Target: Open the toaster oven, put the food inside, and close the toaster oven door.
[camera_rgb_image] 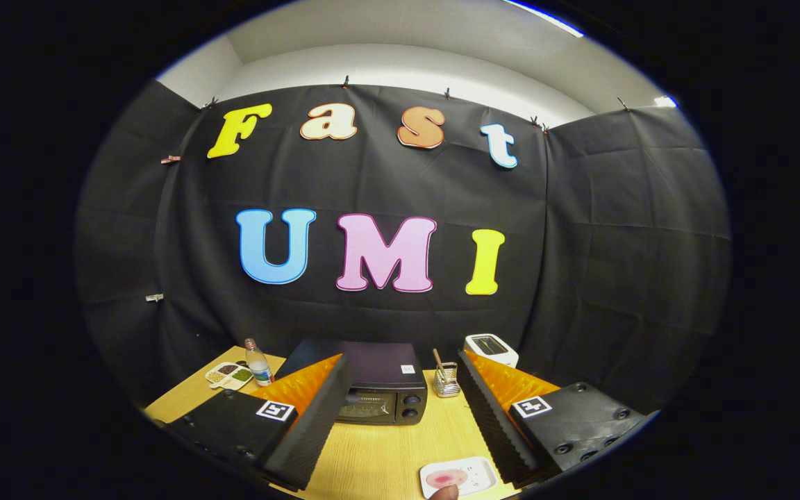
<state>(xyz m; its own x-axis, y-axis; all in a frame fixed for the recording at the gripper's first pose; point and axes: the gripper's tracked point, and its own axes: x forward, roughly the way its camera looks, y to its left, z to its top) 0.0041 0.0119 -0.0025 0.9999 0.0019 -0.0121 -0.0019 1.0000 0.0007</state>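
A dark toaster oven (pixel 382 389) stands on the wooden table (pixel 372 458) just beyond the fingers, its door closed and its knobs on the right side of its front. A white tray with pinkish food (pixel 457 477) lies on the table close to me, next to the right finger. My gripper (pixel 403 410) is held well above the table, open wide with nothing between its fingers. The left finger (pixel 317 417) covers part of the oven's left side.
A wire holder with a utensil (pixel 446 380) stands right of the oven. A white appliance (pixel 491 349) sits at the back right. A water bottle (pixel 258 363) and a divided dish of grains (pixel 228 375) are at the back left.
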